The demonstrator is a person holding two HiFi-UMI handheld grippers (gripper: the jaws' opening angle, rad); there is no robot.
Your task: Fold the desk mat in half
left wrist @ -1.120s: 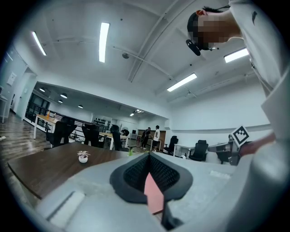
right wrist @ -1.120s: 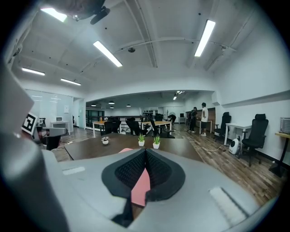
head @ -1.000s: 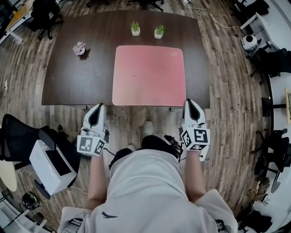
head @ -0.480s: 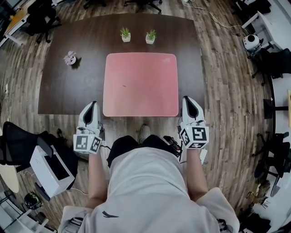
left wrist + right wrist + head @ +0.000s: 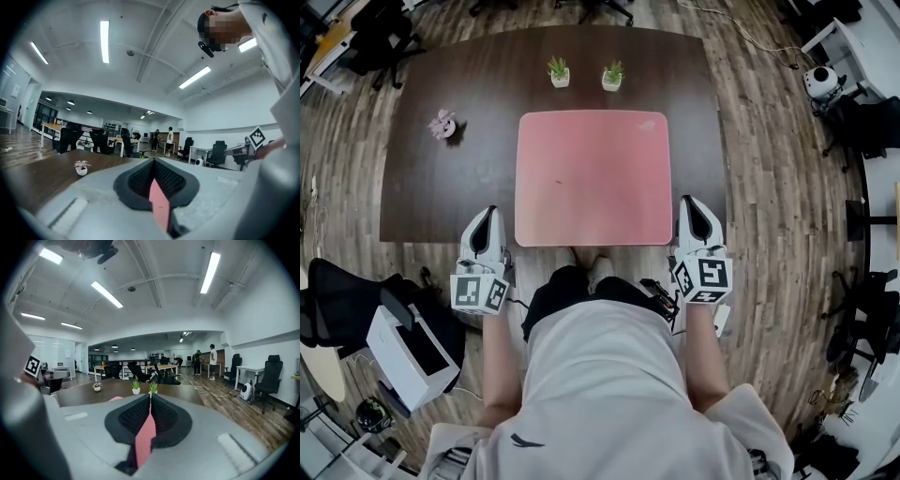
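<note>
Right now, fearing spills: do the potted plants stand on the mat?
No, both potted plants stand on the table beyond the desk mat's far edge.

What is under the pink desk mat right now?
The dark wooden table. The desk mat lies flat on it, reaching its front edge. Anything on the tabletop beneath the mat is covered and cannot be seen.
</note>
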